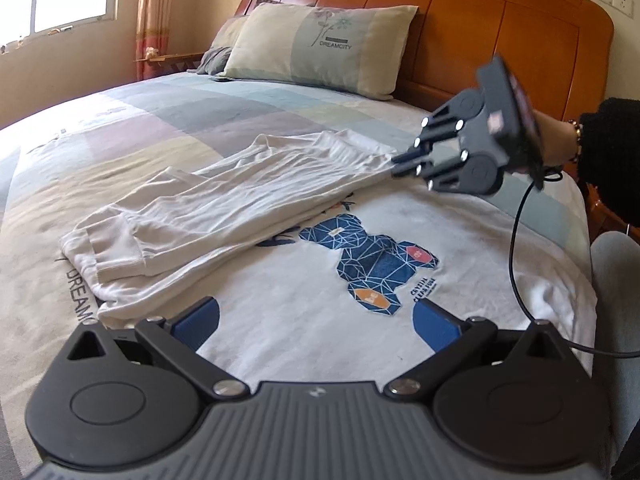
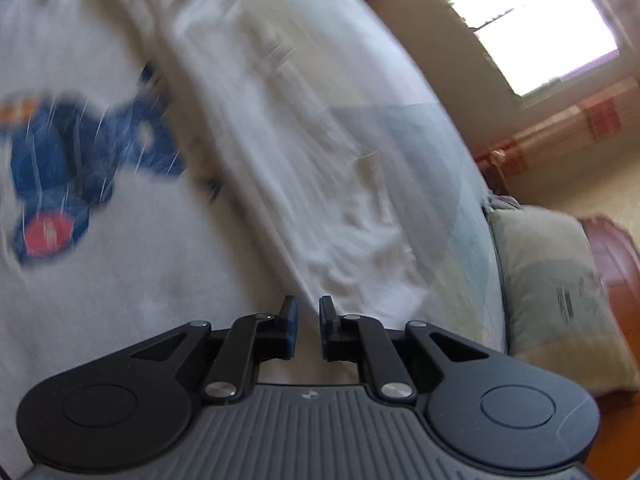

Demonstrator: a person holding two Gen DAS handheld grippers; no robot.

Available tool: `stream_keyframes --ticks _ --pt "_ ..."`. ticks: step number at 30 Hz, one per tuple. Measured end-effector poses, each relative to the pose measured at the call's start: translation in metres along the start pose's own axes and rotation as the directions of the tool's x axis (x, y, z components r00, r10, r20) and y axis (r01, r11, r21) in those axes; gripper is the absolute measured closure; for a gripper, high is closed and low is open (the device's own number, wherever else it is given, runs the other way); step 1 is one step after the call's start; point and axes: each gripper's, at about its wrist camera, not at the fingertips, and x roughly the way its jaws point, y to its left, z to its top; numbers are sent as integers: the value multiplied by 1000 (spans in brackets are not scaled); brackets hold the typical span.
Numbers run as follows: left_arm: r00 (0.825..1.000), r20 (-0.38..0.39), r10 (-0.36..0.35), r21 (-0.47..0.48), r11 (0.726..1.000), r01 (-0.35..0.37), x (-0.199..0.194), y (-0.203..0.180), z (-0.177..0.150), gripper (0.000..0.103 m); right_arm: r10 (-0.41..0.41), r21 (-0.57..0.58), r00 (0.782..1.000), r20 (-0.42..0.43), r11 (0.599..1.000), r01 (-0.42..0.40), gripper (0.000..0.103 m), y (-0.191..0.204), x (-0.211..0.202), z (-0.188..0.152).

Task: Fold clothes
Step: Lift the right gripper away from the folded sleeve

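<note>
A white long-sleeved shirt (image 1: 280, 248) with a blue bear print is spread across the bed (image 1: 120, 120), one side folded over at centre left. The left gripper (image 1: 316, 324) is held wide open; the right gripper (image 1: 404, 166), nearly closed, is seen at the fold's edge, upper right, its hold unclear. Soft, light fabric is best pinched at hems.

Bare bedspread (image 1: 168, 120) lies open beyond the shirt (image 1: 300, 320); pillow (image 1: 320, 48) (leaning) blocks the headboard (image 1: 480, 20).
</note>
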Motion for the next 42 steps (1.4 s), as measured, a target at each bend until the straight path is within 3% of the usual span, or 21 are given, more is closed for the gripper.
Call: stream_keyframes --ticks 1,3,6,10,13,18,21,23,24,27,30,33,36,42 --pt "1000 4 -4 -3 1000 4 -1 1 0 1 -4 61 1000 13 998 3 75 -11 1 2" --pt "1000 3 -5 -5 1000 5 -1 1 0 1 -18 191 999 28 982 12 74 -33 8 6" --pt "1000 -14 7 -5 1000 -7 3 2 -1 1 37 382 999 -33 924 -21 75 -57 39 -7" --pt "1000 -25 17 -17 1000 -18 5 5 -2 1 91 613 996 7 786 -76 70 -78 44 -31" --pt "1000 -18 11 -41 999 -12 6 10 -3 1 98 749 993 68 652 -116 70 -94 36 -45" --pt "999 -29 21 -36 999 -22 9 8 -3 1 121 845 988 92 516 -142 70 -117 73 -38" --pt "999 -34 24 -39 999 -25 11 10 -3 1 85 872 996 22 485 -61 65 -123 100 -49" --pt "999 -37 26 -43 999 -28 11 12 -4 1 48 894 999 -13 448 -10 74 -130 105 -58" --pt "999 -37 25 -46 999 -27 11 13 -4 1 39 904 999 -22 428 3 73 -135 103 -61" --pt "999 -34 24 -56 998 -26 10 15 -5 1 23 884 1000 11 468 -20 70 -133 88 -51" --pt "999 -37 33 -53 998 -35 10 14 -5 1 10 858 999 50 511 -48 57 -129 80 -36" --pt "998 -41 42 -48 998 -44 10 13 -5 1 16 861 999 50 507 -52 56 -131 84 -34" --pt "998 -39 42 -58 997 -44 11 16 -5 1 22 863 998 51 502 -55 48 -134 87 -31" --pt "998 -37 44 -62 997 -46 10 16 -5 1 34 864 998 57 500 -66 46 -136 87 -30"
